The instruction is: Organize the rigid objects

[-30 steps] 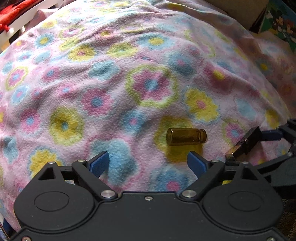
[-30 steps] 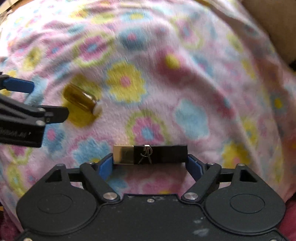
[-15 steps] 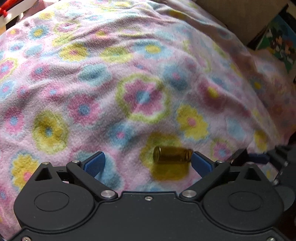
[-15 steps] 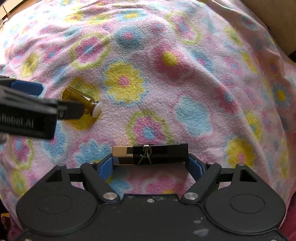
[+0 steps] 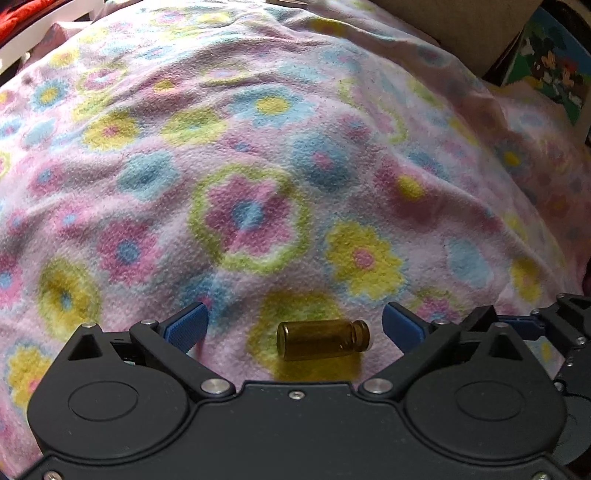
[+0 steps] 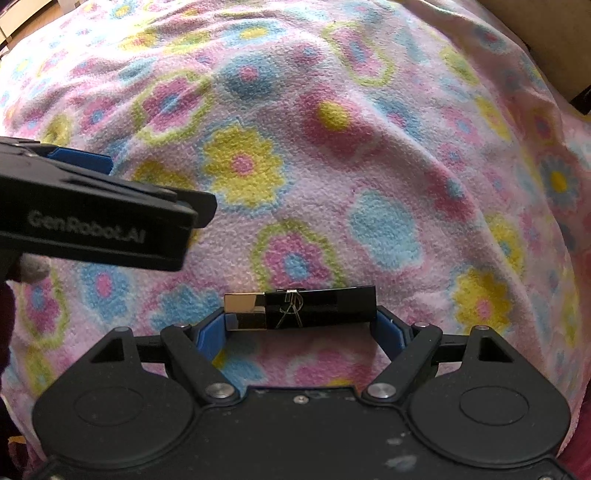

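A small amber glass bottle (image 5: 321, 339) lies on its side on the flowered fleece blanket (image 5: 258, 166), neck to the right. My left gripper (image 5: 294, 324) is open wide and straddles it, with both blue pads clear of the glass. My right gripper (image 6: 301, 329) is shut on a black tube with a gold end (image 6: 325, 308), held crosswise between its pads just above the blanket. In the right wrist view the left gripper's black housing (image 6: 92, 218) reaches in from the left and hides the bottle. The right gripper's fingers (image 5: 517, 325) show at the right edge of the left wrist view.
The blanket bulges up in the middle and falls away at its sides. A cardboard box (image 5: 461, 29) and a cartoon-printed item (image 5: 554, 70) stand beyond its far right. A white frame with red cloth (image 5: 37, 26) is at the far left.
My left gripper has opened wider and moved forward over the bottle, which now lies between its fingers. In the right wrist view it has slid right and covered the bottle. The right gripper kept still.
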Available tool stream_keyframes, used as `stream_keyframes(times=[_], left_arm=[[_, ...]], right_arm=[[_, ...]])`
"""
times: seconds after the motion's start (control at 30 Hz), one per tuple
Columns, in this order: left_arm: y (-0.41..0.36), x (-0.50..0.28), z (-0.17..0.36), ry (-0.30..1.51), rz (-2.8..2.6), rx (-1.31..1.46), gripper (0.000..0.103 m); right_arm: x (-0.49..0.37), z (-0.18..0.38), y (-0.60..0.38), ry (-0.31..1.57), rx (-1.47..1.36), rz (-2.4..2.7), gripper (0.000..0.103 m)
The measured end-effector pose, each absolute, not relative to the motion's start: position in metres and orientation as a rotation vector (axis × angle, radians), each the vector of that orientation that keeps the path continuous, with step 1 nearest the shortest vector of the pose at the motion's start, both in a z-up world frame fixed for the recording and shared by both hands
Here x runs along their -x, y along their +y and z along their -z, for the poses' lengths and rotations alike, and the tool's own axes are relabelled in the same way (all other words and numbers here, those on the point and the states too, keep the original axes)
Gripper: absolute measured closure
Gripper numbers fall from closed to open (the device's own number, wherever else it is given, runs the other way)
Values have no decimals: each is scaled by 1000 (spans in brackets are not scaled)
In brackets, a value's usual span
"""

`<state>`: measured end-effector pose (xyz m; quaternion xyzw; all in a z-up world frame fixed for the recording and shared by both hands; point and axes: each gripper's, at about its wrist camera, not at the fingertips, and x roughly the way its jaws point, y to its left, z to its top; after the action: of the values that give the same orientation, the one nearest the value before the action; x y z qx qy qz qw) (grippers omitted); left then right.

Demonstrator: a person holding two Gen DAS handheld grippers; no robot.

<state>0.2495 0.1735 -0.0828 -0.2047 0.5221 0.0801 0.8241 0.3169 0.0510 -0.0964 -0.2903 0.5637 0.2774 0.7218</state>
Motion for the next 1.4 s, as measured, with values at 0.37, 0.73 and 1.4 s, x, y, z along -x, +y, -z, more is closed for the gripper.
stream_keyframes(times=[0.37,0.73,1.4], left_arm=[[175,-246,71,1094,-175,403,52],[209,-219,43,1060,-268,520,91],[210,-212,74,1199,-302,507,28]], right_arm=[[-312,95,54,1236,667,-609,21],[-299,66,36,1201,580,-584,22],[-202,36,48,1009,376,-450,22]])
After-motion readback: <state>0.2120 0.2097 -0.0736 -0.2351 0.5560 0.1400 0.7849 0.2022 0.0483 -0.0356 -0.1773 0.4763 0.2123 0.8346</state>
